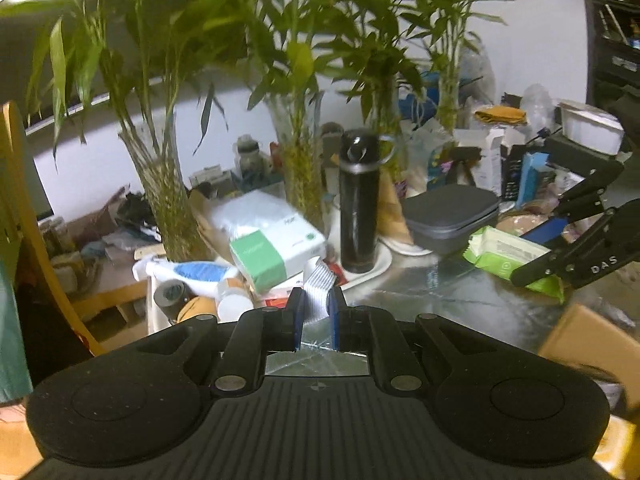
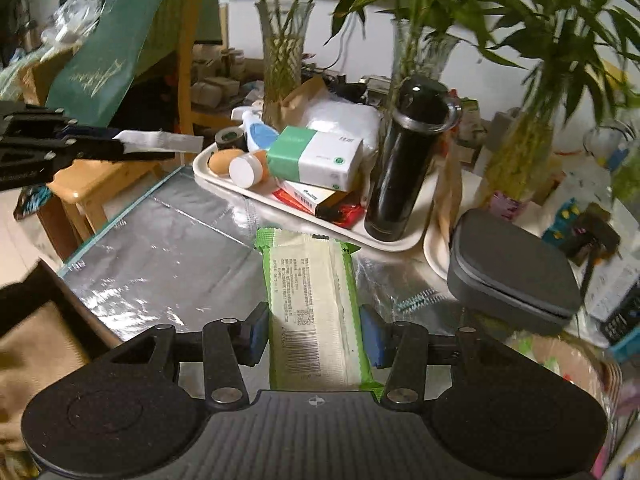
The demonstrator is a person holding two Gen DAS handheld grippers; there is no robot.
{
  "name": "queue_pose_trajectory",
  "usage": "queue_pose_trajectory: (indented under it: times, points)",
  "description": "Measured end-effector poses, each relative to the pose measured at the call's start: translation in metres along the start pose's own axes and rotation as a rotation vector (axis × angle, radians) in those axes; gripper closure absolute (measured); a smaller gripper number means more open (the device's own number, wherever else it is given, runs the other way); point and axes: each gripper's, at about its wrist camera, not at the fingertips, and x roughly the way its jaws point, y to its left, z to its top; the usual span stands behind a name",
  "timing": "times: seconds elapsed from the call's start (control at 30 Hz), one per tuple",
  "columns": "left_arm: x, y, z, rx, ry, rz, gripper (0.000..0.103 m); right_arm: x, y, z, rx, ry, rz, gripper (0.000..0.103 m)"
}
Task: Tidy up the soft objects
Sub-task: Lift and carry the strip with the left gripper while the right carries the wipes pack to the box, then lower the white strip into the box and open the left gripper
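Note:
My right gripper (image 2: 314, 316) is shut on a green and white wet-wipe pack (image 2: 312, 292), its blue pads pressing both long sides. The pack hangs above the foil-covered table (image 2: 160, 240). In the left wrist view that pack (image 1: 504, 252) and the right gripper (image 1: 536, 248) show at the right. My left gripper (image 1: 316, 300) is shut on a thin, flat white striped piece (image 1: 318, 284); whether it is cloth or a packet I cannot tell. Seen from the right wrist, the left gripper (image 2: 124, 146) holds this white piece (image 2: 160, 142) level, off the table's left edge.
A white tray (image 2: 224, 188) holds a green and white tissue box (image 2: 316, 158), a black flask (image 2: 404, 160), small jars and packets. A grey zip case (image 2: 508, 276) lies to the right. Glass vases of bamboo (image 1: 168, 200) stand behind. A cardboard box (image 1: 592, 344) sits below the table edge.

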Motion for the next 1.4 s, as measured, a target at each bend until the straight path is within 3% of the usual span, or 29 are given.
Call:
queue_pose_trajectory:
  times: [0.17,0.37,0.67,1.0,1.13,1.2,1.27,1.33,1.4]
  points:
    - [-0.033,-0.017,0.009,0.010,-0.008,0.000,0.090,-0.032,0.004,-0.001,0.060,0.006,0.022,0.053]
    - [-0.069,-0.037,0.011,-0.012,-0.013,-0.028,0.090,-0.069,0.021,-0.008,0.049,-0.016,0.019,0.053]
    - [-0.110,-0.077,-0.001,0.045,-0.021,-0.069,0.090,-0.104,0.039,-0.028,0.039,-0.039,0.016,0.053]
    - [-0.113,-0.119,-0.022,0.078,0.029,-0.102,0.090,-0.128,0.049,-0.045,0.054,-0.059,0.015,0.053]
    - [-0.095,-0.131,-0.036,0.065,0.100,-0.117,0.087,-0.131,0.052,-0.052,0.061,-0.053,0.015,0.053]
    - [-0.088,-0.131,-0.043,0.049,0.133,-0.134,0.078,-0.133,0.055,-0.057,0.057,-0.049,0.016,0.053]
    - [-0.089,-0.130,-0.050,0.030,0.146,-0.134,0.077,-0.135,0.057,-0.062,0.055,-0.044,0.015,0.053]
    - [-0.095,-0.126,-0.055,0.004,0.142,-0.140,0.066,-0.137,0.059,-0.066,0.055,-0.037,0.018,0.053]
    - [-0.103,-0.124,-0.057,-0.019,0.132,-0.146,0.050,-0.138,0.060,-0.068,0.058,-0.031,0.022,0.053]
